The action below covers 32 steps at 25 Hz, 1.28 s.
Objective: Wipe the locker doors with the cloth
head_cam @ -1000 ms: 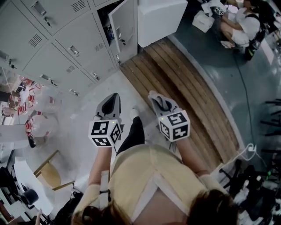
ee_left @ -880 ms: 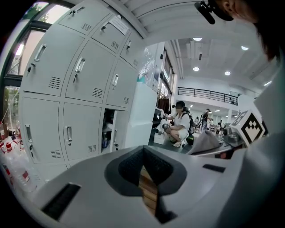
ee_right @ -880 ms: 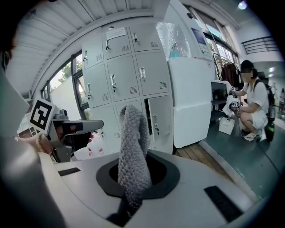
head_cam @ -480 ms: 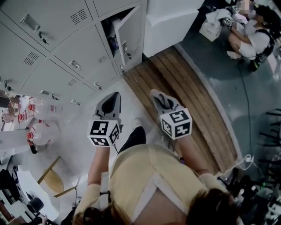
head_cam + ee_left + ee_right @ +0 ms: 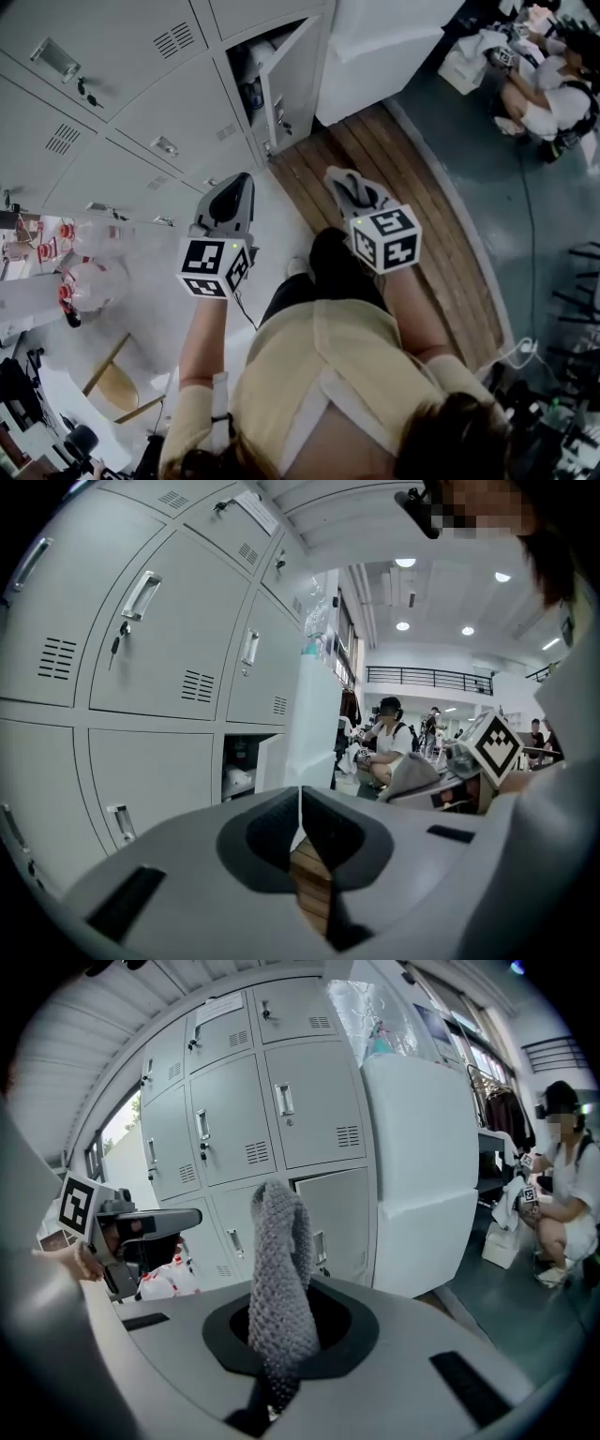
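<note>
Right gripper view: right gripper (image 5: 279,1340) fingers clamped on grey knitted cloth (image 5: 281,1251), lockers (image 5: 234,1119) ahead; left gripper (image 5: 300,822) fingers closed, empty.

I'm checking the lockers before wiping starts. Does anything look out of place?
One locker door in the bottom row stands open, beside the white box, while every other door in view is shut. Nothing looks spilled or damaged.

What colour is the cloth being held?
Grey, knobbly knit cloth; clearest in the right gripper view.
</note>
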Available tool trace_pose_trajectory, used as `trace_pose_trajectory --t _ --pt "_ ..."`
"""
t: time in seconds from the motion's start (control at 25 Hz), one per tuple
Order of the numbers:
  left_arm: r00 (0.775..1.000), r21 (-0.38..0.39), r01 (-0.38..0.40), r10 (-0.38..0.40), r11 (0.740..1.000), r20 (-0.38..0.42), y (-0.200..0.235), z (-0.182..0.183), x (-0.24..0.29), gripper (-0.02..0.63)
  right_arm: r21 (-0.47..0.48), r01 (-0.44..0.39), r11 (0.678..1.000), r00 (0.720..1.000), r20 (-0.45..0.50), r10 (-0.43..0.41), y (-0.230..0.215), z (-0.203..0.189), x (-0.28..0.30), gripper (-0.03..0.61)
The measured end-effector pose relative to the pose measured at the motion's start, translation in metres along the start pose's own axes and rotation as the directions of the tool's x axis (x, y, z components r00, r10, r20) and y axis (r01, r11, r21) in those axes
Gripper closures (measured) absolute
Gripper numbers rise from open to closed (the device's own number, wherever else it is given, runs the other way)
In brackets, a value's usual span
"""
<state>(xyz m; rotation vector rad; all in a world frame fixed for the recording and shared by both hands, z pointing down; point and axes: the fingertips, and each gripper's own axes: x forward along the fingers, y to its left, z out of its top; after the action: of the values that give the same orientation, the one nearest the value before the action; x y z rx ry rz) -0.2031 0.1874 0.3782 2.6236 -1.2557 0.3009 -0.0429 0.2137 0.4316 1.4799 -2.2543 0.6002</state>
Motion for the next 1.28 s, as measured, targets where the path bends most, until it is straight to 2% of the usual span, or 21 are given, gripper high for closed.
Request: trace_pose_trajectory --t 0.12,0.24,0.44,0.6,0.8,1.04,1.28 --pt "1.000 -0.039 -0.001 0.001 0.999 -0.003 0.004 0.001 0.012 0.623 -0.026 -0.019 0.999 1.000 -0.007 0.019 -0.007 0.013 0.010 0.566" --pt "1.000 -0.036 -0.009 0.009 0.999 -0.003 0.008 0.004 0.025 0.623 -0.047 -0.029 0.998 0.999 -0.022 0.028 -0.019 0.022 0.025 0.566" --pt "0.995 -0.039 -0.103 0.103 0.994 -0.003 0.027 0.010 0.051 0.621 -0.147 -0.082 0.986 0.995 -0.062 0.073 -0.036 0.038 0.062 0.566" --pt "0.982 -0.045 -0.189 0.189 0.981 -0.006 0.036 0.013 0.078 0.612 -0.177 -0.138 0.975 0.989 -0.074 0.127 -0.059 0.056 0.089 0.566" --pt "0.956 -0.099 -0.294 0.291 0.951 -0.044 0.047 0.020 0.114 0.595 -0.215 -0.233 0.948 0.968 -0.144 0.205 -0.084 0.078 0.118 0.566" --pt "0.913 -0.123 -0.406 0.396 0.906 -0.100 0.046 0.041 0.149 0.567 -0.280 -0.361 0.890 0.926 -0.224 0.305 -0.101 0.106 0.133 0.566" --pt "0.869 -0.125 -0.491 0.475 0.862 -0.136 0.052 0.056 0.168 0.541 -0.282 -0.437 0.854 0.888 -0.289 0.359 -0.120 0.115 0.153 0.566"
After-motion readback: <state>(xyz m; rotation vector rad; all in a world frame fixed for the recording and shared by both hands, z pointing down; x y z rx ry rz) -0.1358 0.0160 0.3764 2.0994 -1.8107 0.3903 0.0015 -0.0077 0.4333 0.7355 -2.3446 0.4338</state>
